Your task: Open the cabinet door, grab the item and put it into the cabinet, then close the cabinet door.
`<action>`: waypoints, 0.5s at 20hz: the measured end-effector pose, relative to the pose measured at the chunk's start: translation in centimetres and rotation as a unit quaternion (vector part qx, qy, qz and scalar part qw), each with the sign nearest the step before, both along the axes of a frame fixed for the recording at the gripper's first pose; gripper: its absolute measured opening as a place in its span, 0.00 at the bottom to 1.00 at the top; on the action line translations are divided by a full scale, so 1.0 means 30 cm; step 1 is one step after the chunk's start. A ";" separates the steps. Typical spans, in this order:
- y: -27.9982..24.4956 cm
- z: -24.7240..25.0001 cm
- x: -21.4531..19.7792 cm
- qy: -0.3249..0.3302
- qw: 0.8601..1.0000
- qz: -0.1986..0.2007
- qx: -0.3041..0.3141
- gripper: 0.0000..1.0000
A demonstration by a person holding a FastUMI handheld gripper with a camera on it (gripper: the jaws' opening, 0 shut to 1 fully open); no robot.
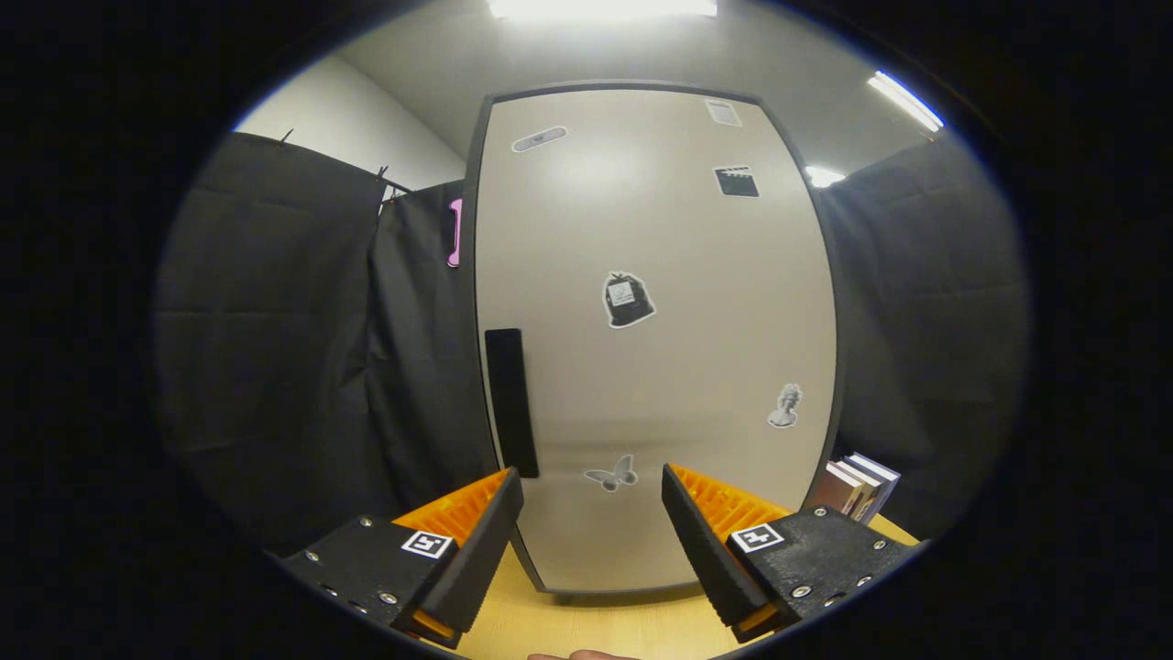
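Note:
A tall pale cabinet stands on the wooden table, straight ahead of me, its door closed. Stickers dot the door's face. A dark vertical handle runs along the door's left side, just beyond my left fingertip. My gripper is open, its fingers spread wide with nothing between them, and it points at the lower part of the door a short way off.
Several books stand upright to the right of the cabinet, beyond my right finger. Black cloth walls close in on both sides. The yellow wooden tabletop shows beneath the fingers.

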State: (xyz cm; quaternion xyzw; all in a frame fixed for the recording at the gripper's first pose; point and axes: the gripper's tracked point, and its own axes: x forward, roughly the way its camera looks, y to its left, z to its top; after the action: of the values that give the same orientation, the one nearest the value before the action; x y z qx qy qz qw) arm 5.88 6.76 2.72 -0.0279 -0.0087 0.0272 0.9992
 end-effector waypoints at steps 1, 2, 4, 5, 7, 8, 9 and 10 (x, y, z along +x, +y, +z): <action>0.027 0.003 0.025 -0.002 1.000 0.005 -0.005 0.94; 0.054 0.006 0.051 -0.003 1.000 0.009 -0.007 0.94; 0.099 -0.002 0.104 0.002 1.000 0.015 -0.003 0.94; 0.111 -0.008 0.126 0.006 1.000 0.014 -0.001 0.94; 0.128 -0.024 0.188 0.016 1.000 0.011 0.005 0.94; 0.135 -0.032 0.213 0.022 1.000 0.011 0.010 0.93; 0.137 -0.042 0.233 0.029 0.999 0.012 0.015 0.91; 0.141 -0.050 0.253 0.035 0.999 0.013 0.019 0.87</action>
State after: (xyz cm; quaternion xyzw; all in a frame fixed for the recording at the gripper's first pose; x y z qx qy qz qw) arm 13.46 10.98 1.23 -0.0076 0.0250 0.0411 0.9988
